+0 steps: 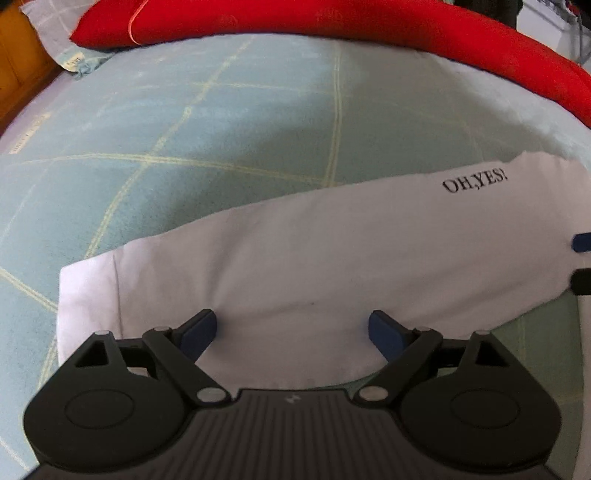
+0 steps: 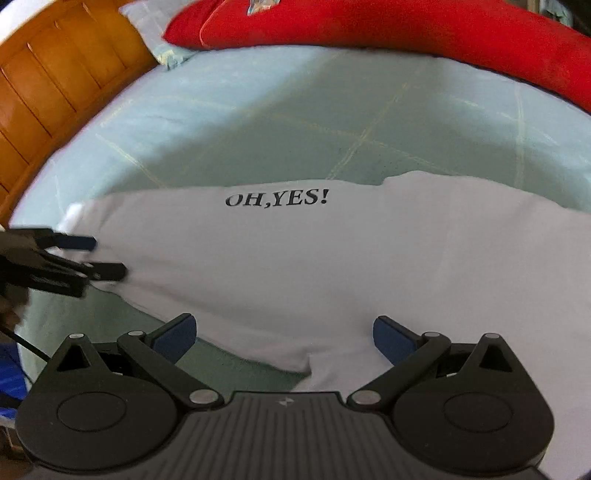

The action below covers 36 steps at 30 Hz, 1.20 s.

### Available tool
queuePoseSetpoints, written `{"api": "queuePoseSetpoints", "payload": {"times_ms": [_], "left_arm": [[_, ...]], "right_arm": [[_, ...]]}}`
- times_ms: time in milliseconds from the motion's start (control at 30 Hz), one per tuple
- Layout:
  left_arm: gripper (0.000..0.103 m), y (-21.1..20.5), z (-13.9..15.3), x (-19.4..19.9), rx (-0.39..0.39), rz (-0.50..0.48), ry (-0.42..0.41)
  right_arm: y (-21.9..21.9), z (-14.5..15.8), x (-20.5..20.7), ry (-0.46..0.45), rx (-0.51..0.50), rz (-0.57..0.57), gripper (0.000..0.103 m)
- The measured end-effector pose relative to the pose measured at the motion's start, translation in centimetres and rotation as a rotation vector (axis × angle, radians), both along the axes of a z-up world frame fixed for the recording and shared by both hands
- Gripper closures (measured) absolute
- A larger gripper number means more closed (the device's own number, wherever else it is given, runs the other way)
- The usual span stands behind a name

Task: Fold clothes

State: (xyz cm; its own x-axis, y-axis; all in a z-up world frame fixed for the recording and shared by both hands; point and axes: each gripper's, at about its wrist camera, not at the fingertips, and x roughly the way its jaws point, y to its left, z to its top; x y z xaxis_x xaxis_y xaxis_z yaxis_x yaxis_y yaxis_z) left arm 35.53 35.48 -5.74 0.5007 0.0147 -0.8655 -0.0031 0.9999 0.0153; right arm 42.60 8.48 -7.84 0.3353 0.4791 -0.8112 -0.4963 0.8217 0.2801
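Observation:
A white T-shirt point(image 1: 314, 266) with the black print "OH,YES!" point(image 2: 276, 199) lies flat and partly folded on the bed. My left gripper point(image 1: 291, 332) hovers open over the shirt's near edge, its blue pads wide apart with only flat cloth below. In the right wrist view the shirt point(image 2: 332, 266) fills the middle. My right gripper point(image 2: 284, 338) is open above the shirt's near hem. The left gripper point(image 2: 108, 257) shows at the shirt's left end, jaws apart. The right gripper's fingertips point(image 1: 581, 243) peek in at the right edge of the left wrist view.
The bed has a pale green-blue cover point(image 1: 184, 147) with thin yellow lines. A long red cushion point(image 1: 332, 22) curves along the far side. A wooden headboard point(image 2: 55, 92) stands at the left, with a pale pillow point(image 2: 155, 26) beside it.

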Motion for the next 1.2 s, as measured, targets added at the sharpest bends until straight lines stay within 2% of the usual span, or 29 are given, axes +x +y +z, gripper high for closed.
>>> {"api": "queuePoseSetpoints", "payload": {"times_ms": [133,233,300,467,633,800,967,1200], "left_arm": [[0.014,-1.1,0.2,0.5,0.023,0.012,-0.010],[0.014,-1.9,0.4,0.8,0.040,0.020,-0.017],[0.014,-2.5,0.6,1.1,0.052,0.026,-0.022],[0.014,-6.0,0.9,1.4,0.044,-0.030,-0.030],[0.014,-10.3,2.0,1.7,0.051,-0.095,-0.054],[0.014,-15.1,3.7,2.6,0.039,-0.160,-0.095],[0.014,-20.6,4.6,3.6,-0.005,-0.236,-0.114],[0.014,-28.8,4.3,5.0,-0.078,-0.341,-0.114]], "right_arm": [[-3.3,2.1,-0.6,-0.123,-0.039,-0.096,0.000],[-7.2,2.3,-0.2,-0.211,-0.168,-0.213,0.000],[-9.9,1.4,0.7,-0.217,-0.268,-0.295,0.000],[-16.1,-0.9,2.8,-0.169,-0.334,-0.481,0.000],[-18.4,-2.6,5.6,-0.148,-0.218,-0.553,0.000],[-20.6,-0.3,5.1,-0.191,-0.145,-0.539,0.000],[-25.2,1.9,0.6,-0.261,-0.198,-0.547,0.000],[-32.3,1.7,-3.8,-0.235,-0.326,-0.593,0.000]]}}
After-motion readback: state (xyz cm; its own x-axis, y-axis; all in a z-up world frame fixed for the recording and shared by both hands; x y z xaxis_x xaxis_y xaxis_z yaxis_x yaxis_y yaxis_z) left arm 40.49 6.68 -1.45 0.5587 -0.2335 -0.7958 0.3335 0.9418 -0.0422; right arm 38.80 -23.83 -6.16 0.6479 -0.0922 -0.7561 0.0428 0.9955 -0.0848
